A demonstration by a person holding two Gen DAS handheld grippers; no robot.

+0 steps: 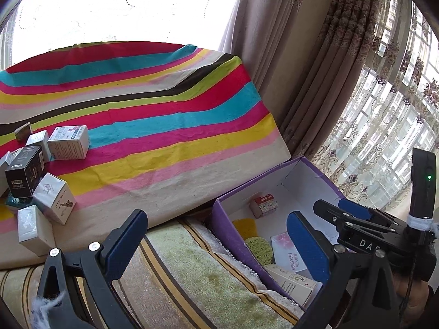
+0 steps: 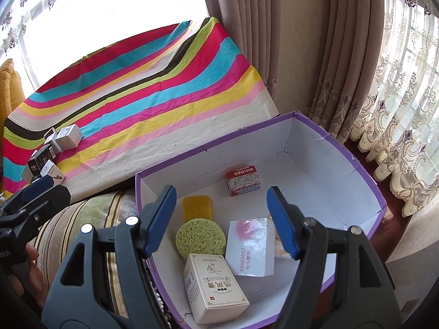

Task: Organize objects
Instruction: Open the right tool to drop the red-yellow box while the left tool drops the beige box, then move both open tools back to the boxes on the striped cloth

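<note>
Now both grippers gape wide w/ nothing held: right gripper [image 2: 221, 219] over the purple box [image 2: 365, 170] w/ sponges and cartons inside; left gripper [image 1: 216, 238] beside it. Small boxes [image 1: 35, 170], approx. eight, clustered on striped cloth [image 1: 164, 115].

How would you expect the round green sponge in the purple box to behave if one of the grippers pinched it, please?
The round green sponge looks porous, so it would probably squash between the fingers and feel very light. Its rough surface suggests it should not slip. It lies flat beside the yellow sponge in the purple box, so rolling seems unlikely.
</note>
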